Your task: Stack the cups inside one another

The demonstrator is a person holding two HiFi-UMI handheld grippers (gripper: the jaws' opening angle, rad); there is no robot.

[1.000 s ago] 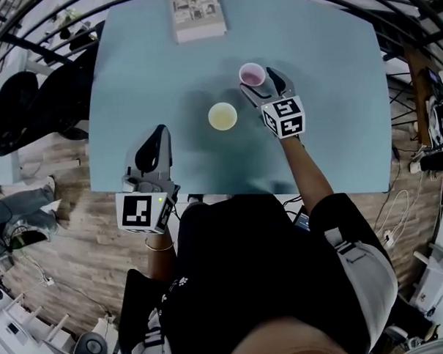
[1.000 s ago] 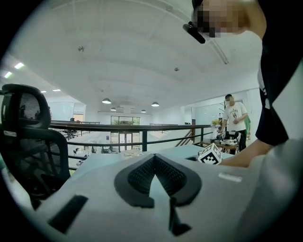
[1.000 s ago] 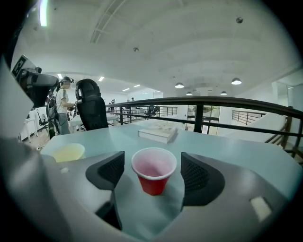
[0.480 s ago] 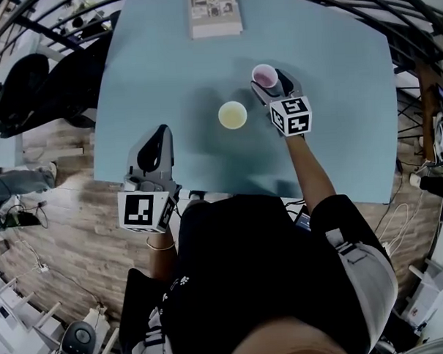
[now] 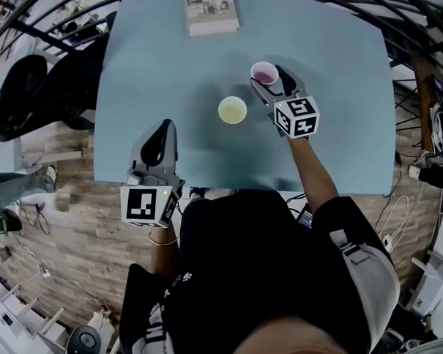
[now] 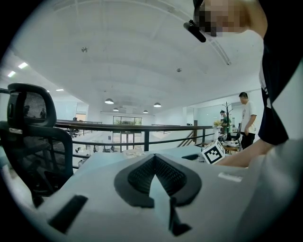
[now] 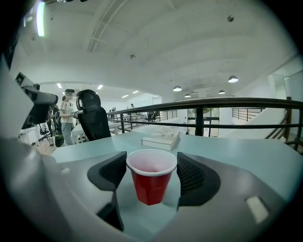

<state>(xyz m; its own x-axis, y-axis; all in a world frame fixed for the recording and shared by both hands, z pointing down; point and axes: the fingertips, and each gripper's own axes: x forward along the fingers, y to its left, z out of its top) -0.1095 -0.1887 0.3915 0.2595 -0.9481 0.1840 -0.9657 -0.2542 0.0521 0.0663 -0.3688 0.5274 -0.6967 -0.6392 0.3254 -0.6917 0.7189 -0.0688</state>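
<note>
**Two cups on the table, one bracketed by the right gripper**

Nearest the person, the left gripper (image 5: 163,132) lies over the near edge of the blue table (image 5: 337,138). Its jaws are pressed together with nothing between them, and it is well apart from both cups.

Further in, the yellow cup (image 5: 232,110) stands upright and open-mouthed near the middle of the table, with nothing touching it.

Just beyond it and to the right, the right gripper (image 5: 274,82) reaches forward around the red cup (image 7: 150,184). Its jaws stand apart by about the width of the cup's mouth. The ribbed pads (image 7: 191,176) meet the rolled rim on either side, so the cup appears to be lightly held. Whether its base is clear of the table cannot be told. The cup is upright and shows no dent or ovalling.

A book (image 7: 161,139) lies at the far edge of the table, clear of the work.

Handling, as a judgement: the red cup looks like a thin-walled disposable cup and appears empty. It is therefore probably very light, smooth-sided and easily crushed.

- The stiffest place to take hold is high on the wall, at or just under the rolled rim, which is where the pads now sit.
- A gentle squeeze should be enough, since a harder one would buckle the wall.
- The cup's taper suits nesting it into the yellow cup, which is the step apparently in hand.
</note>
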